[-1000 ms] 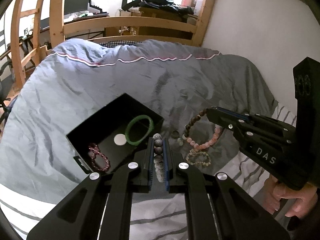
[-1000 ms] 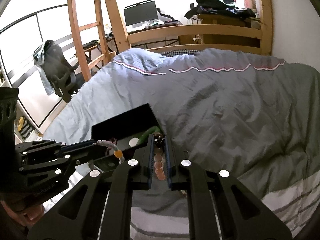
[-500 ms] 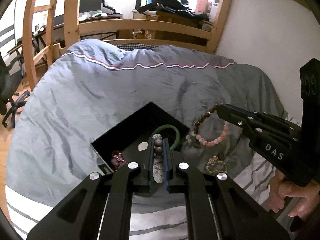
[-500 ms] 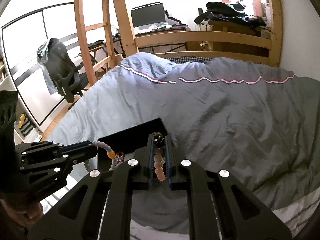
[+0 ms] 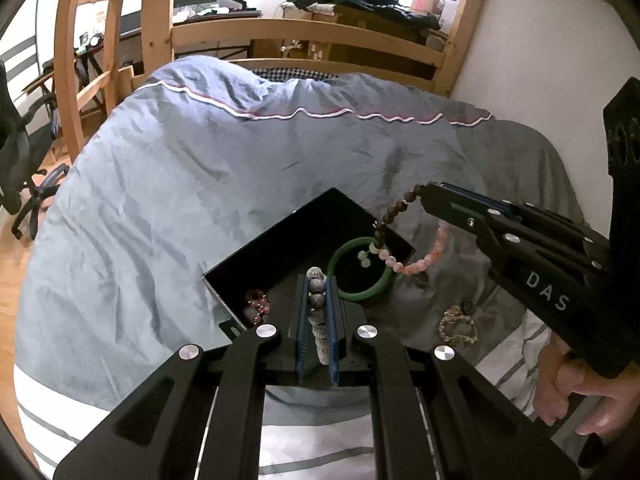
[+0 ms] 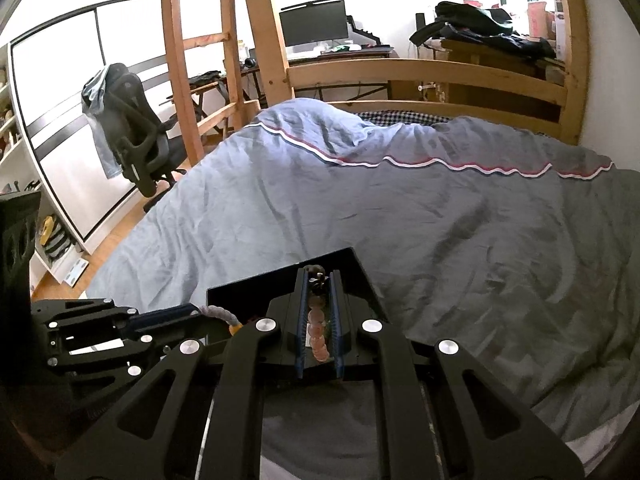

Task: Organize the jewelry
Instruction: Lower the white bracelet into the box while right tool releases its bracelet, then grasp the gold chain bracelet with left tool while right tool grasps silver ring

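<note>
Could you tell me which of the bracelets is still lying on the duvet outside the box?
The small gold-brown bracelet; the green and dark red ones are in the box, the other two in grippers.

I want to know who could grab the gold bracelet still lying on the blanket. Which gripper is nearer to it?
Neither by much. The gold bracelet lies on the blanket just right of the left gripper and beneath the right gripper. Both already hold bracelets.

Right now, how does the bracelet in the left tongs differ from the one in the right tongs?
The grey bead bracelet, pinched in the left tongs, has dull, speckled grey beads; the pink and brown bracelet in the right tongs has glossy pink and dark brown beads. The grey one shows only between the pads; the pink one dangles in an open loop over the black box. Both are beaded and gripped.
</note>
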